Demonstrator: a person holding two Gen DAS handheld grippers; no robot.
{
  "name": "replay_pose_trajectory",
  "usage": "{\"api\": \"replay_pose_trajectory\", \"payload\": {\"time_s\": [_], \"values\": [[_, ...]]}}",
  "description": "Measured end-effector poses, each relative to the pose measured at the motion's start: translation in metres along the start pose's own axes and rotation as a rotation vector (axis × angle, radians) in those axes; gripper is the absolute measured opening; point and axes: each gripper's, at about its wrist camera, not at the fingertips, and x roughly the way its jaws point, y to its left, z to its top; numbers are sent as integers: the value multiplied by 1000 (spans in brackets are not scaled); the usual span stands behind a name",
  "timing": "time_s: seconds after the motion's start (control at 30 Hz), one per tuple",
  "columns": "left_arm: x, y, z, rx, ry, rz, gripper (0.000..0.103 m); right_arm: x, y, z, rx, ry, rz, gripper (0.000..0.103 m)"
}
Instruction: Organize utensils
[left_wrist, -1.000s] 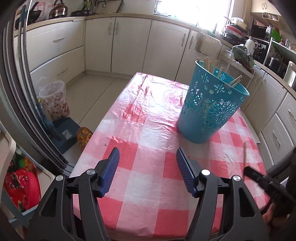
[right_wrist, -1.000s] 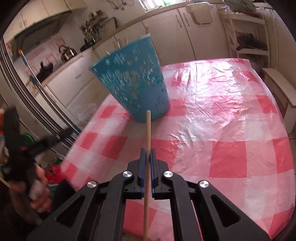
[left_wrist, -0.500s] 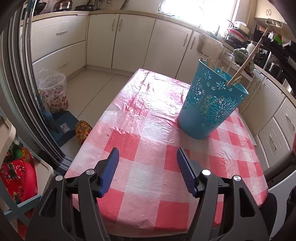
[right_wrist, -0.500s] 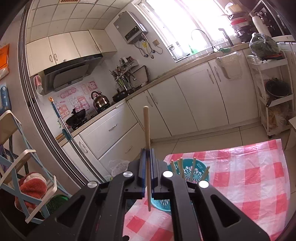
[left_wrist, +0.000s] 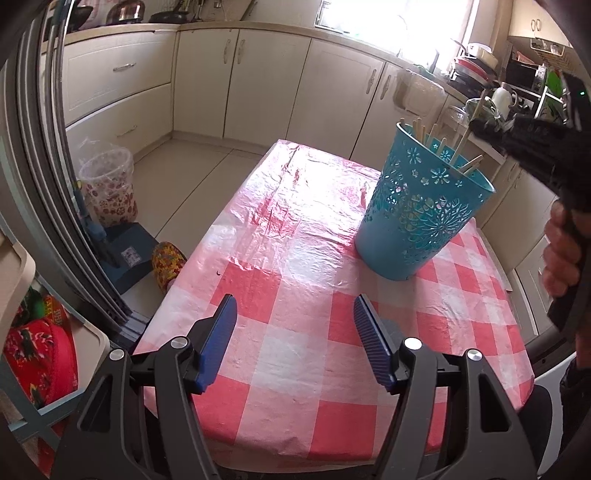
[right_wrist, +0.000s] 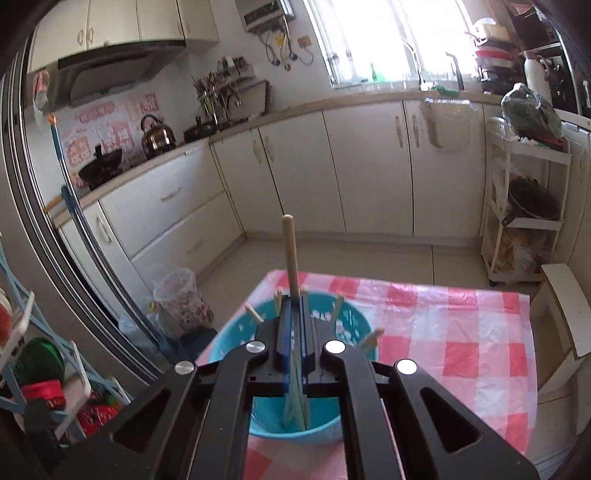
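Chopstick (right_wrist: 290, 254) clamped upright in right hand-held gripper (right_wrist: 294, 306), jaws closed on it, directly above the blue basket (right_wrist: 354, 325). Only the right wrist view shows the grip and the basket interior, sticks leaning round the rim. Left wrist view shows the basket (left_wrist: 417, 210) standing toward the far right of the checked tabletop (left_wrist: 295, 332), near its right edge; left hand-held gripper (left_wrist: 295, 325) open, holding nothing, over the near bare cloth with wide room ahead
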Motion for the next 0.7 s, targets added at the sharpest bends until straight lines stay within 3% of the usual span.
{"api": "replay_pose_trajectory", "payload": {"time_s": [0.07, 0.1, 0.13, 0.2, 0.27, 0.33, 0.5, 0.7], "values": [[-12, -7, 3, 30, -18, 11, 72, 2, -5, -12, 30, 37, -22, 7], [-18, -11, 4, 46, -27, 17, 79, -5, -7, -18, 50, 33, -19, 18], [-24, -15, 6, 60, -37, 23, 82, -15, -5, -23, 60, 13, -23, 38], [-39, -23, 7, 91, -60, 35, 88, -41, 3, -34, 54, -34, -60, 57], [-55, -33, 8, 129, -80, 47, 92, -71, 14, -48, 44, -66, -79, 67], [-72, -43, 8, 160, -102, 70, 95, -98, 23, -63, 50, -85, -119, 92], [-114, -67, 4, 218, -93, 127, 95, -160, 39, -98, 68, -106, -215, 96], [-168, -92, -9, 313, -108, 168, 95, -211, 50, -99, 140, -108, -274, 96]]}}
